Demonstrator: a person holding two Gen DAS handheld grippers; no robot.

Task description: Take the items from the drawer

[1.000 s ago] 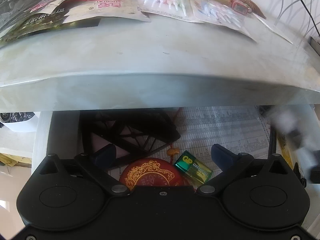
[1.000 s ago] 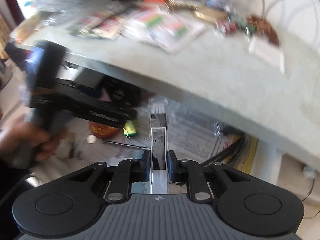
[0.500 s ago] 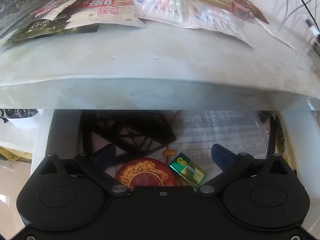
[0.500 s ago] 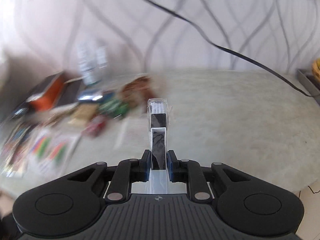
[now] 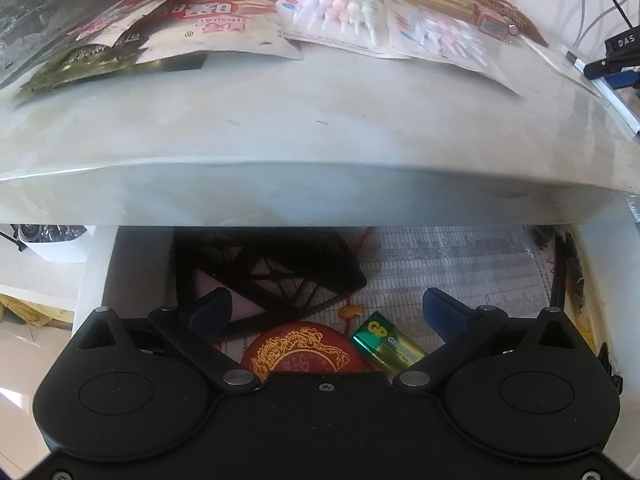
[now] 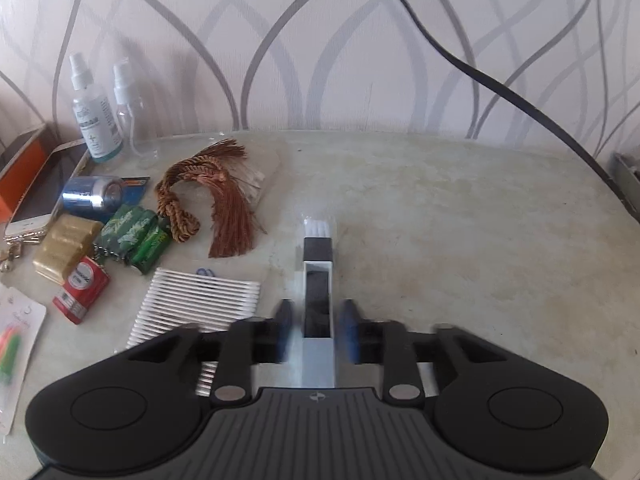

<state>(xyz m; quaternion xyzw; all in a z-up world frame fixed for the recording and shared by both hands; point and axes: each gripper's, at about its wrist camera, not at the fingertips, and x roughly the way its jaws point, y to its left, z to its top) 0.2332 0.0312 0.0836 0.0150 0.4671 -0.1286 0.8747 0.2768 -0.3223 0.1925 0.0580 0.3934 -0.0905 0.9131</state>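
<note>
Drawer (image 5: 460,264) under left tongs (image 5: 326,308), spread wide, empty — right tongs (image 6: 316,330) angled down, opening off packet (image 6: 317,276)

**Readable markings**

"GP" in a gold circle, with "GREENCELL" partly legible, on the green and gold battery (image 5: 386,346) in the drawer (image 5: 96,272). "DAS" in white on a black block (image 5: 622,42) at the desk's right edge. Large red Chinese characters, upside down, on the foil pouch (image 5: 168,28). Fine print on the drawer's lining sheet (image 5: 460,264) and the spray bottle's label (image 6: 98,124): too small to read.
</note>
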